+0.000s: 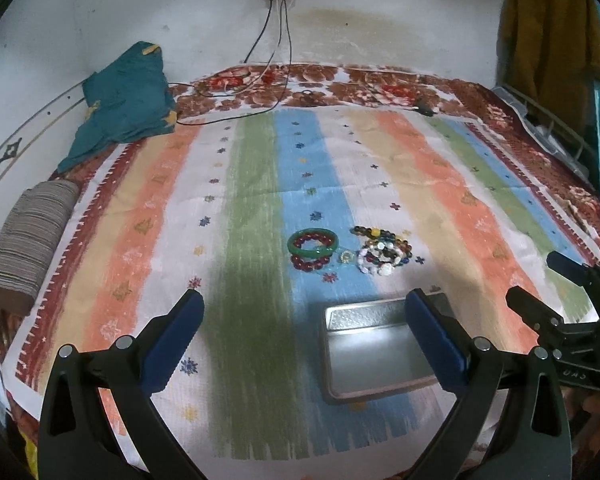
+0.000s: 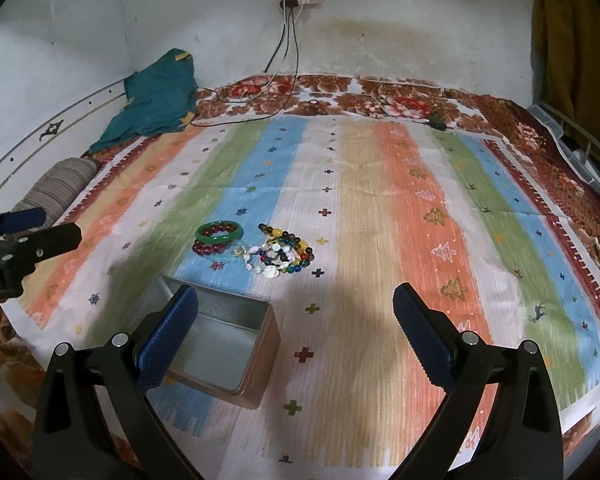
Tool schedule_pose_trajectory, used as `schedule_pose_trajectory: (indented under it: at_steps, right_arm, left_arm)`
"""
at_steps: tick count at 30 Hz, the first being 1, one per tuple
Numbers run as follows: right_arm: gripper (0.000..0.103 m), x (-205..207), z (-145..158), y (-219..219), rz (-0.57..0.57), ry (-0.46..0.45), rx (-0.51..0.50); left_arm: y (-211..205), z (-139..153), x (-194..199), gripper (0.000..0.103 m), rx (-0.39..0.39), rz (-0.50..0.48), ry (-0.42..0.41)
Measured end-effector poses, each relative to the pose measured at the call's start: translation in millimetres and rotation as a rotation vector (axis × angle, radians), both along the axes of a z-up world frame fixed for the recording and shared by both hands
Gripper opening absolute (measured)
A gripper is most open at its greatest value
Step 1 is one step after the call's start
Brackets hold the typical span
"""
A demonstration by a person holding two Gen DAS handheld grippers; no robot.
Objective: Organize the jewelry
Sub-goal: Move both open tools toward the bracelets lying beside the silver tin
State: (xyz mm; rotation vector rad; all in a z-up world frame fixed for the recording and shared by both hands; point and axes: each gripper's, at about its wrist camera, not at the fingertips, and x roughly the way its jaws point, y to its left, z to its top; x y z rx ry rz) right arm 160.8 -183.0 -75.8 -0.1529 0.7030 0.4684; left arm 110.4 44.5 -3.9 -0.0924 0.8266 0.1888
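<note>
I hold both claws above the bed, over the striped cloth (image 1: 260, 184) spread across it, and neither grips anything: my left claw (image 1: 304, 344) stands spread wide and empty, and my right claw (image 2: 296, 332) likewise, jaws well apart with only cloth between them. The jewelry lies toward the middle of the bed, on the blue and white stripes: a green bangle (image 1: 313, 241) resting on a ring of dark red beads (image 1: 311, 262), a small pale ring-like piece (image 1: 346, 257) just beside them, and a heap of mixed bead bracelets (image 1: 384, 249) touching one another. Nearer my edge of the bed sits the open metal tin (image 1: 370, 354), and as far as I can see nothing is in it, so I judge the sorting has hardly begun and the step in hand is the first reach. The next move, I think, calls for bringing one claw forward and down past the tin to the bangle, closing on its rim without dragging the red beads along. The left view looks almost straight down into the tin and shows its shiny floor, and catches my right claw at its right border; the right view shows the tin's copper-coloured outer wall (image 2: 266, 364) and my left claw at its left border
</note>
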Motion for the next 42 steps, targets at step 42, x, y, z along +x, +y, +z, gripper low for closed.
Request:
schedule_pose_trajectory:
  at_steps: [42]
  right_arm:
    - [0.099, 69.2, -19.5, 22.9, -0.016, 0.126, -0.011]
  left_arm:
    - [23.8, -30.4, 82.7, 0.098, 0.054, -0.008, 0.105]
